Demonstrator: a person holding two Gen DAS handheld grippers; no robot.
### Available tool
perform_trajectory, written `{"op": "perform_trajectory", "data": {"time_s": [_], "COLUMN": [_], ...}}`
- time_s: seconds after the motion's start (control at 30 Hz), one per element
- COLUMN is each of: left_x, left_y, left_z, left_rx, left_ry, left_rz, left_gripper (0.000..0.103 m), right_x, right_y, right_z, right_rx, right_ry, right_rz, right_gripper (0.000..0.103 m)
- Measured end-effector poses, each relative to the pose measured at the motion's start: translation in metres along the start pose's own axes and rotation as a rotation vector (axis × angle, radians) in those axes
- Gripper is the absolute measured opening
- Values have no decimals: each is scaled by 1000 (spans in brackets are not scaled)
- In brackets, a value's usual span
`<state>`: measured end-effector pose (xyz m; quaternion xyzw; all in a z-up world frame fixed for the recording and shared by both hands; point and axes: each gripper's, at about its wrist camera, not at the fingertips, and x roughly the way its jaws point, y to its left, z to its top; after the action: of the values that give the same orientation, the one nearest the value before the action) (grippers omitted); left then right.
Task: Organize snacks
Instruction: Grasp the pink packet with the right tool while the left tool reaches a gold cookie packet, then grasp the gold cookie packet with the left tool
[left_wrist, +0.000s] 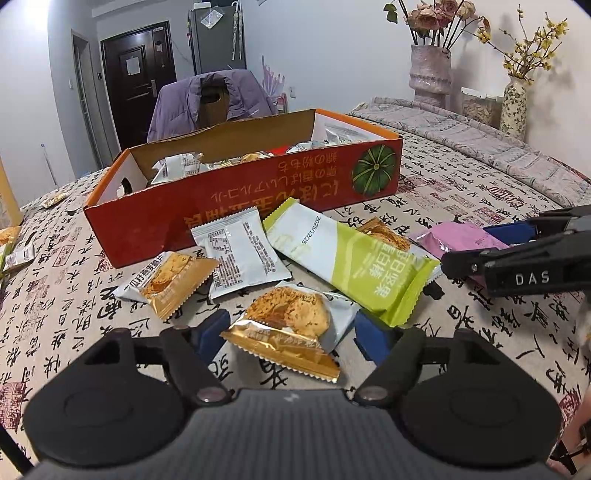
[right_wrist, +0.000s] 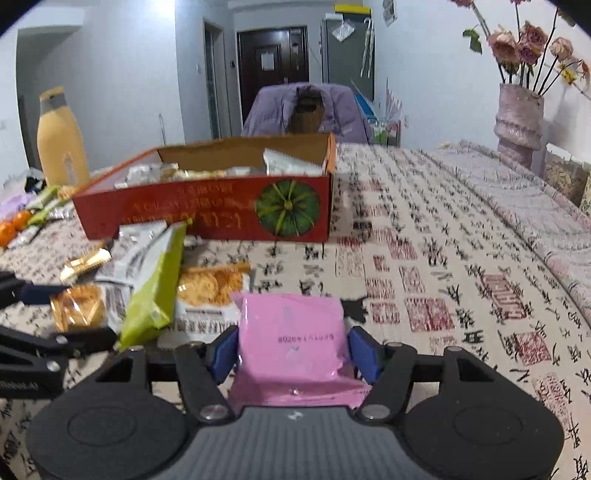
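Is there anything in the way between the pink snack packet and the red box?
Nothing visible blocks it. The right gripper holds the pink packet, and bare tablecloth lies between it and the red box. The other snacks, like the green packet, sit off to its left.

Loose snack packets are spread on the surface before the box, in which more packets are held; two vases are placed behind, right.
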<state>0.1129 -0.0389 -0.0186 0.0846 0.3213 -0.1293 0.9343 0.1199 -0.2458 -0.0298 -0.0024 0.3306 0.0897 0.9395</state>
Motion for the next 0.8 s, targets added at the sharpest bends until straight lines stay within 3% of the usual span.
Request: {"op": "perform_trajectory", "data": {"time_s": [0.27,0.33,0.4,0.43,0.8], "left_x": [6,6,5,4,-10], "left_y": [2,2,3,3,4], "left_z": [0,-1,-2,-2,-6], "left_rx": [-2,-5,-8,-8,-23], "left_ry": [14,10,6,3,-39], "left_rz": [-7,-13,-19,-25,0], "left_gripper": [77,75,61,59,55], "right_x": [-9,-11,-12,-12,-17], "right_y": [-1,-2,-3,-3,-1], "right_z": [0,1,2,2,1], "right_rx": [8,9,13,16,16], "right_ry": [-48,-59,-62,-64,-81], "right_rz": [29,30,30,29,32], "right_gripper": [60,60,60,60,60]}}
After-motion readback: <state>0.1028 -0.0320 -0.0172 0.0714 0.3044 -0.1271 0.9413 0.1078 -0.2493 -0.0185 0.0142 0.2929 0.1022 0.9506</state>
